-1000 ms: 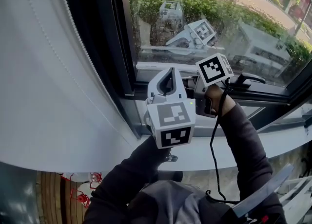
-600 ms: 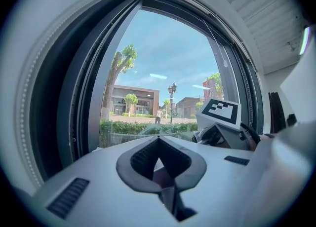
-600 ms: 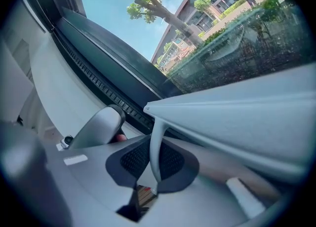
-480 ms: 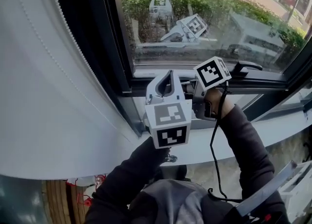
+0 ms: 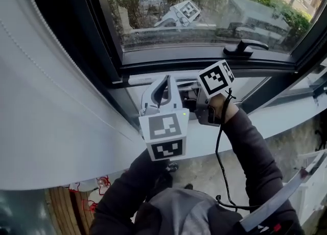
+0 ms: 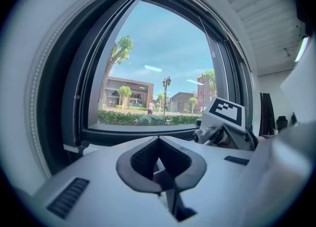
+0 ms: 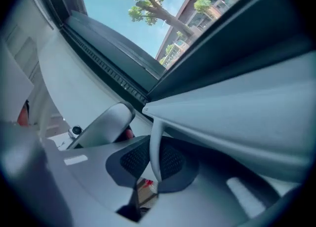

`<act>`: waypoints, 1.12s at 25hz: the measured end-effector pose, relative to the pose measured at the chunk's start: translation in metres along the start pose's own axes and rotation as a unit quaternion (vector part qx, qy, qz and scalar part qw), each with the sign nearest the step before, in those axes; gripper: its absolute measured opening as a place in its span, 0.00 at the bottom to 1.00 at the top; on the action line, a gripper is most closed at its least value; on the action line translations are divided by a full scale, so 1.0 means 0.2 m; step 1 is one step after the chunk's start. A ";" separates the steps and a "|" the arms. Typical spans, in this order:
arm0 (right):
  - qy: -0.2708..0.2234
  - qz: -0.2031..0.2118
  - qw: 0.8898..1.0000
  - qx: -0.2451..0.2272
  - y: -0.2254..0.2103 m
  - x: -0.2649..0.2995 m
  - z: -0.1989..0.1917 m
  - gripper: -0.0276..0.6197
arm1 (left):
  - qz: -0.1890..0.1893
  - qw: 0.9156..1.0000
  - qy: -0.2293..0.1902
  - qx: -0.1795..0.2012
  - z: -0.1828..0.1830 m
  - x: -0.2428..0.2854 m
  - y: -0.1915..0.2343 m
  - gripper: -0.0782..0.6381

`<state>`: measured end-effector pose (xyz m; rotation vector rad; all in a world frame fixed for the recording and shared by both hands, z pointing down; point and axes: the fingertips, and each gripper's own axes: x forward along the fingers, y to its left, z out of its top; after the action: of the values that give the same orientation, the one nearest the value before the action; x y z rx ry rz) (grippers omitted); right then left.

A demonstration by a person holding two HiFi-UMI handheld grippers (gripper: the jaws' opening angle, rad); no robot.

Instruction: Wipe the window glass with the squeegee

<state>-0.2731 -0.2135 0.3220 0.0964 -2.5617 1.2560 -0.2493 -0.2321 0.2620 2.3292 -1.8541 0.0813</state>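
The squeegee is a pale bar lying level along the dark lower window frame, just under the glass. In the right gripper view its thin handle sits between the pads and its wide blade spans the picture. My right gripper is shut on that handle; in the head view it sits below its marker cube. My left gripper points up at the frame beside it, jaws shut with nothing between them. The right gripper's cube shows to its right.
A black window handle sticks out of the lower frame at the right. A white blind hangs along the left side. A pale sill runs under the window, and a black cable hangs from the right gripper.
Both grippers have come down together. The squeegee has slid from the bottom of the glass onto the lower frame. The head view has tipped lower.
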 end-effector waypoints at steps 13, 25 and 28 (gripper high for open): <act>0.006 0.000 0.996 0.091 -0.37 -0.08 -0.82 0.08 | 0.026 0.999 0.012 -0.043 -0.43 -0.36 -0.16 0.10; 0.053 -0.072 0.979 0.183 -1.49 0.26 -1.73 0.08 | 0.054 0.997 -0.015 -0.054 -0.83 -0.49 0.06 0.10; 0.073 -0.100 0.970 0.208 -1.77 0.34 -1.91 0.08 | 0.072 0.996 -0.004 -0.047 -0.94 -0.48 0.14 0.10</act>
<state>-0.1879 -0.1292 0.8335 0.3277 -2.0727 1.6298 -0.2881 -0.1160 0.4371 2.1352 -1.9818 0.0025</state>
